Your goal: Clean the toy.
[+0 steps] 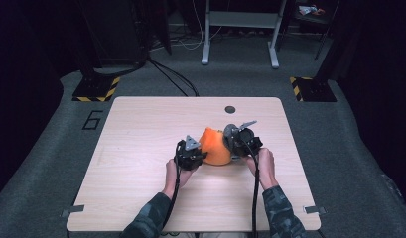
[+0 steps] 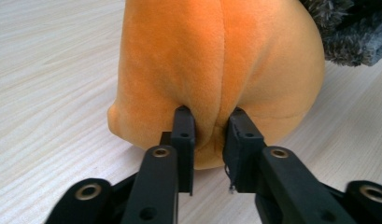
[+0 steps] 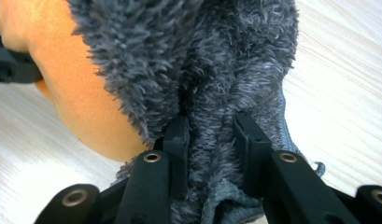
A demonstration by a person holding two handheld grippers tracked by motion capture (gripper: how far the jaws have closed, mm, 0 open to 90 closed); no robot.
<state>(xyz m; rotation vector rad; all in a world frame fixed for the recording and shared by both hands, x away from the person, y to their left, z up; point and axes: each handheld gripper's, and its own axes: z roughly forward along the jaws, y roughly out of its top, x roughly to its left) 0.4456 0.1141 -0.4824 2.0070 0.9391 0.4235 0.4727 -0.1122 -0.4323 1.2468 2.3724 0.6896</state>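
An orange plush toy [image 1: 215,146] with a grey furry part [image 2: 352,28] stands at the middle of the wooden table [image 1: 141,124]. My left gripper [image 1: 203,154] comes at it from the left. In the left gripper view its jaws [image 2: 209,121] pinch a fold of the orange plush [image 2: 216,56] low on its side. My right gripper [image 1: 234,148] is at the toy's right side. In the right gripper view its jaws [image 3: 212,126] are shut on a tuft of the grey fur [image 3: 202,56], with the orange body [image 3: 81,98] to the left behind it.
A small dark round hole [image 1: 230,109] lies near the table's far edge. Beyond the table are grey carpet, a white metal frame [image 1: 240,29] and two stands with yellow-black striped bases [image 1: 96,89]. Bare tabletop spreads left and right of the toy.
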